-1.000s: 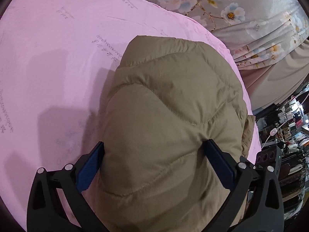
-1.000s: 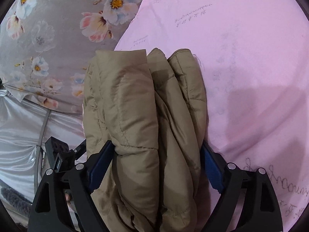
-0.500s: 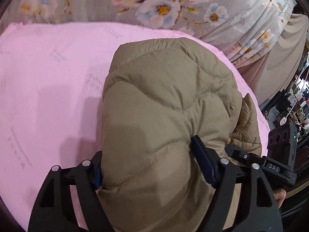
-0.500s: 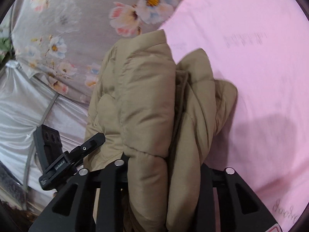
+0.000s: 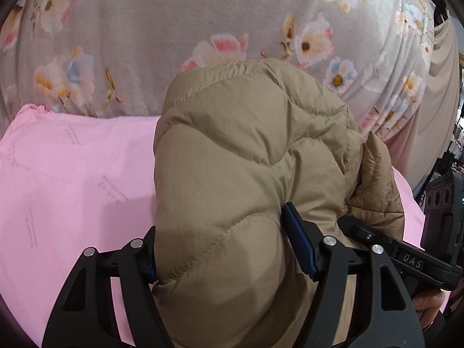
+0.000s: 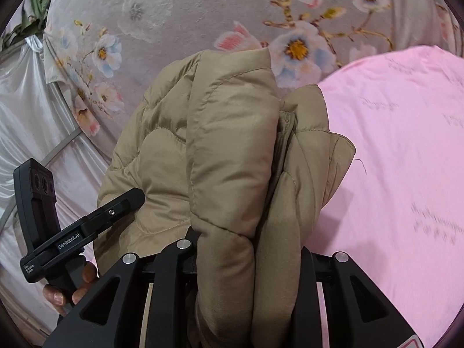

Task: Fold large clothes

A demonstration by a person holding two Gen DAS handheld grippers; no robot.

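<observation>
While a grey floral cloth (image 5: 174, 29) hangs ahead of both and a pink sheet (image 5: 58, 188) printed with faint, unreadable script lies below, the left hand-held gripper (image 5: 226, 249) has just been closing and pinches a thick fold of the tan quilted jacket (image 5: 246, 159) between its blue pads. The right hand-held gripper (image 6: 249, 249), pressed narrow, clamps the jacket's bunched layers, which bulge out ahead of its fingers. Its body reads "DAS" in the left view; its partner's reads "GenRobot.AI".
</observation>
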